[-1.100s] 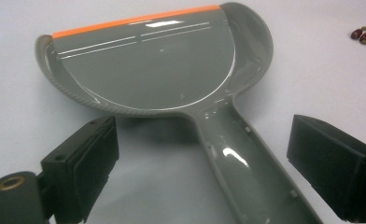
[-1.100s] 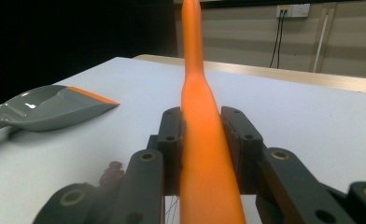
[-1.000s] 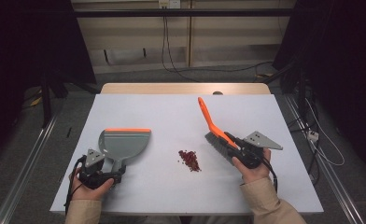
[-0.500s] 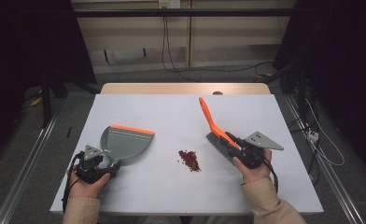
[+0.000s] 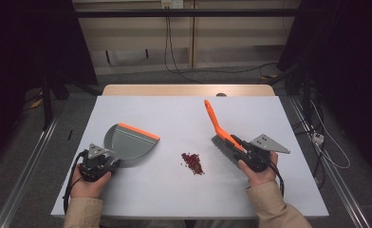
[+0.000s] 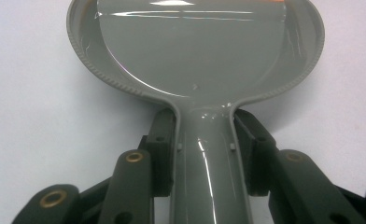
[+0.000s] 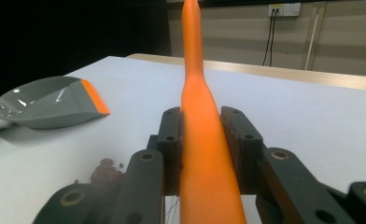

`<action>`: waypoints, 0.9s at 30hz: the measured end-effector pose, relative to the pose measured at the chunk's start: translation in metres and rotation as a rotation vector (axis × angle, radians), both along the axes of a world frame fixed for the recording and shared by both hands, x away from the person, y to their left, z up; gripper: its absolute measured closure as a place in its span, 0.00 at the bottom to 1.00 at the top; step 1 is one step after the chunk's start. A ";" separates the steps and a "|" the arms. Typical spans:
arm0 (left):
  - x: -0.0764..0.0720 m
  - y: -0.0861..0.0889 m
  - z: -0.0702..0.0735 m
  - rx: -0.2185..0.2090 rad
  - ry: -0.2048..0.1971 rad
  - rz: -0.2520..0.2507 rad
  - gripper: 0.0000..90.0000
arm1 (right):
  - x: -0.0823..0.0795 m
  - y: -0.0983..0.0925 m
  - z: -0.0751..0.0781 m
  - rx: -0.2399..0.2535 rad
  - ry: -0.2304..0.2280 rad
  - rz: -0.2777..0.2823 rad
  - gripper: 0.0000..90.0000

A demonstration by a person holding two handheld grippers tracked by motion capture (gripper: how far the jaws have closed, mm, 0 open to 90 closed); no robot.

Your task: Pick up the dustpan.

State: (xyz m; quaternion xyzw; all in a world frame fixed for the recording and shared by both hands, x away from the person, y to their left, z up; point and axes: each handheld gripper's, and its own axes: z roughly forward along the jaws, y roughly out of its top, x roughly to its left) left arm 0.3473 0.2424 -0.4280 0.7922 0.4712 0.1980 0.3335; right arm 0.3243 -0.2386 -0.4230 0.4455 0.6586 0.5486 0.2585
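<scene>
A grey dustpan [image 5: 129, 141] with an orange lip lies on the white table at the left, its lip turned toward the middle. My left gripper [image 5: 109, 163] is shut on the dustpan's handle [image 6: 210, 163], jaws pressed on both sides of it. A small pile of dark red crumbs [image 5: 192, 163] sits in the middle of the table, between pan and brush. My right gripper [image 5: 238, 145] is shut on the orange handle [image 7: 200, 126] of a brush [image 5: 224, 144], whose grey bristles rest on the table right of the crumbs [image 7: 105, 171]. The dustpan [image 7: 55, 101] lies off to the left in the right gripper view.
The white table [image 5: 174, 114] has bare surface behind and in front of the crumbs. A wooden strip [image 5: 189, 90] runs along its far edge. Cables [image 5: 170, 47] hang on the wall behind, and dark stands flank the table.
My left gripper has swung the dustpan so its orange lip turns more toward the crumbs, and the hand has shifted slightly back and left. The right gripper and brush have barely moved.
</scene>
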 end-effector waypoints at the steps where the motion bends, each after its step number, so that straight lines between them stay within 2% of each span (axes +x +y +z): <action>1: 0.000 0.001 0.001 -0.009 -0.008 -0.010 0.70 | 0.000 0.000 0.000 0.002 0.000 -0.001 0.79; 4: -0.002 0.001 0.007 -0.014 -0.021 -0.028 0.70 | -0.001 -0.002 0.000 0.001 0.001 -0.003 0.79; 6: -0.004 0.003 0.012 -0.030 -0.019 -0.060 0.70 | -0.001 -0.003 0.000 0.001 0.001 -0.005 0.79; 11: -0.013 0.008 0.020 -0.035 -0.010 -0.141 0.70 | -0.001 -0.004 0.000 0.000 0.002 -0.010 0.79; 15: -0.023 0.009 0.023 -0.023 -0.019 -0.212 0.70 | 0.000 -0.002 -0.002 -0.010 0.007 -0.014 0.79; 20: -0.033 0.005 0.025 -0.008 -0.008 -0.275 0.70 | 0.004 0.003 -0.004 -0.029 0.016 -0.015 0.79; 27: -0.039 -0.003 0.027 -0.011 -0.012 -0.359 0.70 | 0.006 0.009 -0.006 -0.037 0.024 -0.007 0.79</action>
